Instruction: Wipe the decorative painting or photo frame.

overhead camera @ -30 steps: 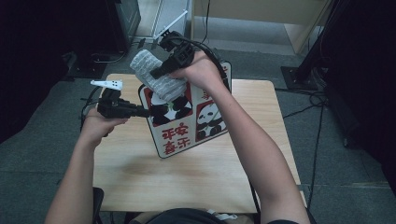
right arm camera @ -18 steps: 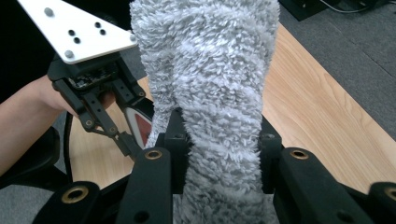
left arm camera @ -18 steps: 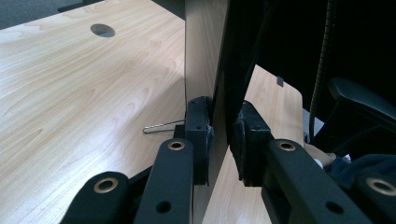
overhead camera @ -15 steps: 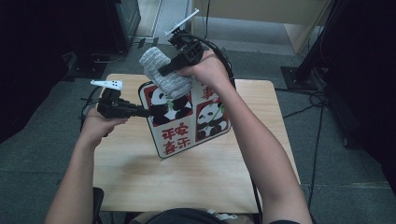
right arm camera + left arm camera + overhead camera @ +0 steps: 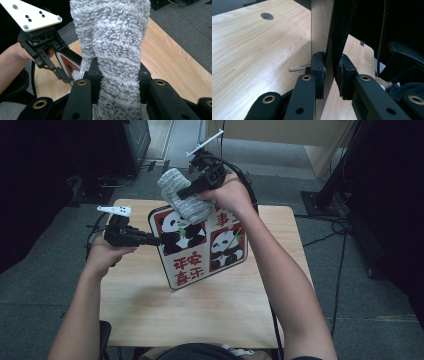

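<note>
Left tool (image 5: 154, 240) at left of tabletop (image 5: 150, 320), clamped on left edge of panda board (image 5: 210, 255); pads (image 5: 319, 72) seen pressing both faces of the thin edge in left gripper view. Board propped at a tilt, lower edge on tabletop, printed face toward the person; back face and whatever stands behind it hidden. Thin wire piece (image 5: 298, 67) beside the board in left gripper view, only partly visible, nature unclear. Round hole (image 5: 267, 16) in tabletop farther off. Right tool (image 5: 184, 194) above board's upper edge, clamped on grey fluffy cloth (image 5: 182, 195), cloth lying against top of board and covering part of the upper print. Cloth's lower end cut off in right gripper view (image 5: 117, 50); contact with board beneath not discernible there.
</note>
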{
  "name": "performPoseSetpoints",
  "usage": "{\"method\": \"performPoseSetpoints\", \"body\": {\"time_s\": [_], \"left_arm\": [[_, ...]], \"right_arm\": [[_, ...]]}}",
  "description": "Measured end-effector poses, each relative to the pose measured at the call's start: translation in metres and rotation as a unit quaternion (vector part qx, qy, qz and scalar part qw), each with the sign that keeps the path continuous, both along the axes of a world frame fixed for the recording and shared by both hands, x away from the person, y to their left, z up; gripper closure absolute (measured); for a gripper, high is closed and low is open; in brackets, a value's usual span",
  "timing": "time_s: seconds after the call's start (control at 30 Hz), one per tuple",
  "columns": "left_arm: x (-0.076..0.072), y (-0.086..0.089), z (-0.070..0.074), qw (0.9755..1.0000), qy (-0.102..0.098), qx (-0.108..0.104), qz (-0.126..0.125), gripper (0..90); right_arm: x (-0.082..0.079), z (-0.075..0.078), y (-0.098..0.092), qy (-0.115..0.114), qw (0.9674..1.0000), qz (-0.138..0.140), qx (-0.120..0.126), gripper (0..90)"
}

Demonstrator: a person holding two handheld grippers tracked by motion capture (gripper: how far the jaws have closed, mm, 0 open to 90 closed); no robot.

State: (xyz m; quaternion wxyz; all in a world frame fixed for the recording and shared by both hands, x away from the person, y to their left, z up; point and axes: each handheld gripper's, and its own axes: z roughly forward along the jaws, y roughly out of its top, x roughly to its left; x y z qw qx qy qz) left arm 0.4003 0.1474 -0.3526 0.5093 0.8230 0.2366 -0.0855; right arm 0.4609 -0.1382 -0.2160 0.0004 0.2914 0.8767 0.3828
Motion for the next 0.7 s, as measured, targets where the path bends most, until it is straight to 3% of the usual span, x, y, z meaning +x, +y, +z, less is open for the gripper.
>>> {"method": "performPoseSetpoints", "body": {"time_s": [0.7], "left_arm": [[0.000, 0.000, 0.000, 1.0000, -0.001, -0.001, -0.001, 78.2]], "right_arm": [[0.004, -0.003, -0.023, 0.001, 0.9997, -0.021, 0.014, 67.3]]}}
